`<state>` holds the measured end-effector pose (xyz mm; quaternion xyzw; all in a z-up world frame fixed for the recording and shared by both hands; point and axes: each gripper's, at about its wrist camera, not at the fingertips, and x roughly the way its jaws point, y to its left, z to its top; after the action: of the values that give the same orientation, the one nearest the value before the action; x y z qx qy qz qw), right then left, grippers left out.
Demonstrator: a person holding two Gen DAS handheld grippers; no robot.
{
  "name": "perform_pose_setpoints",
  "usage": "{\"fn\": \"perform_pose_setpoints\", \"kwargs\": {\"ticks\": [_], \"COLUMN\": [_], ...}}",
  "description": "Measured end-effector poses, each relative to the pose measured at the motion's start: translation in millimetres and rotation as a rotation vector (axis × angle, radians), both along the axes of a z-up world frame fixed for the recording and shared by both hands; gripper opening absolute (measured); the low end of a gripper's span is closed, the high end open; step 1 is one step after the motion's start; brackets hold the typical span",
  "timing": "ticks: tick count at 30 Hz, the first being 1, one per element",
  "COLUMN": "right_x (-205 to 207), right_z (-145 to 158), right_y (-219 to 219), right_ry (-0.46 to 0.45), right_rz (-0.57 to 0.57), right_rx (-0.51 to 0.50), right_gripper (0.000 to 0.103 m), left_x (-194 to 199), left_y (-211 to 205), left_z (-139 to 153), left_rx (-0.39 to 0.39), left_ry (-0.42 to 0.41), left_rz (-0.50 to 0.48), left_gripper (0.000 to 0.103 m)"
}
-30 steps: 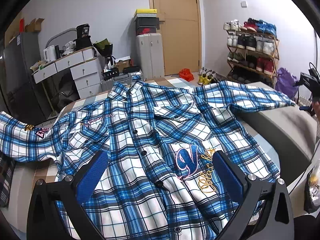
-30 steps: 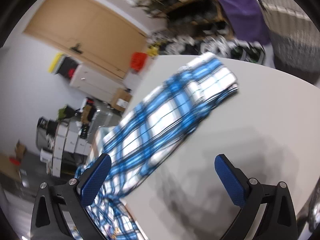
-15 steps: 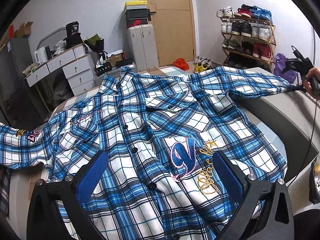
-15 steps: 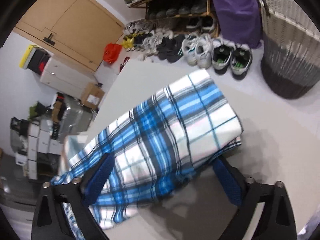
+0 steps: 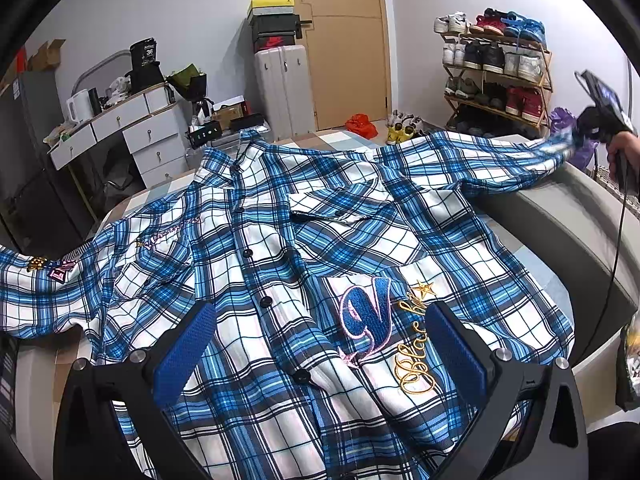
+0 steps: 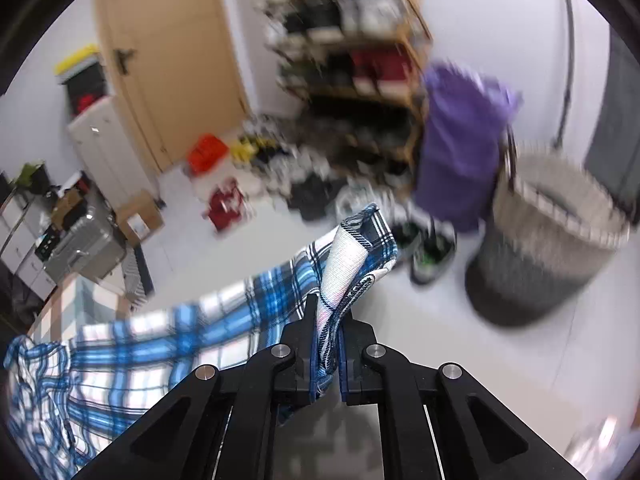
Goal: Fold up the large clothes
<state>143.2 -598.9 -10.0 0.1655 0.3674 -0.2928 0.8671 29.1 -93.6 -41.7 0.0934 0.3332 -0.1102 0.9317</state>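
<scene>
Blue-and-white plaid button-up shirt (image 5: 304, 248) spread flat beneath the wide-open left gripper (image 5: 320, 356); right gripper (image 6: 326, 344) has just clamped its cuff.

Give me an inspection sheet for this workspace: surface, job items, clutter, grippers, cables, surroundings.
Surface: grey bed, mostly covered.
Job's things: blue plaid shirt spread front up, buttoned; its sleeve cuff lifted off the bed.
Clutter: nothing seen on the bed.
Grippers: left gripper open above the shirt hem; right gripper has just closed, shut on the cuff.
Cables: black cable hanging from the right gripper.
Surroundings: shoe rack, laundry basket, drawers, door.
</scene>
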Motion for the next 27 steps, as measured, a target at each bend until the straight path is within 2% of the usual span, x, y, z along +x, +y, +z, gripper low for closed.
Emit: {"fn": "perform_pose_setpoints", "kwargs": {"ticks": [4,8,10,12,19,21,24,27], "right_x": [10.5,36.2,48.3,58.4,75.6,85.1,104.0,125.2], "right_z": [47.9,95.4,113.2,132.6,170.9,175.6,175.7,156.8], "right_y": [25.0,56.5,82.0,114.9,240.2,274.5,330.1,409.0], "right_ry": [-0.063,-0.087,-0.093,-0.121,-0.245,-0.265,-0.283,-0.26], "right_rz": [0.031,0.06,0.086,0.147,0.357,0.404,0.49,0.621], "right_rx": [-0.135,-0.242,-0.33,-0.367,-0.346,-0.29,-0.135,-0.042], "right_gripper": [0.007,0.007,0.007,0.007,0.007,0.007,0.007,0.007], "left_x": [-2.3,-6.1,-6.4,-5.8,-10.7,-14.9,-22.0,-32.6], "left_y": [7.3,19.8,30.0,43.3,93.9,109.7,135.9,162.9], "left_z": [3.0,7.0,8.4,10.5,24.8,29.1,36.9,45.3], "left_rx": [-0.003,0.011,0.014,0.005,-0.064,-0.076,-0.126,-0.196], "left_ry": [-0.017,-0.049,-0.059,-0.062,-0.082,-0.099,-0.116,-0.139], "left_rz": [0.008,0.022,0.038,0.06,0.138,0.168,0.218,0.268], "left_gripper": [0.102,0.102,0.102,0.102,0.102,0.102,0.102,0.102]}}
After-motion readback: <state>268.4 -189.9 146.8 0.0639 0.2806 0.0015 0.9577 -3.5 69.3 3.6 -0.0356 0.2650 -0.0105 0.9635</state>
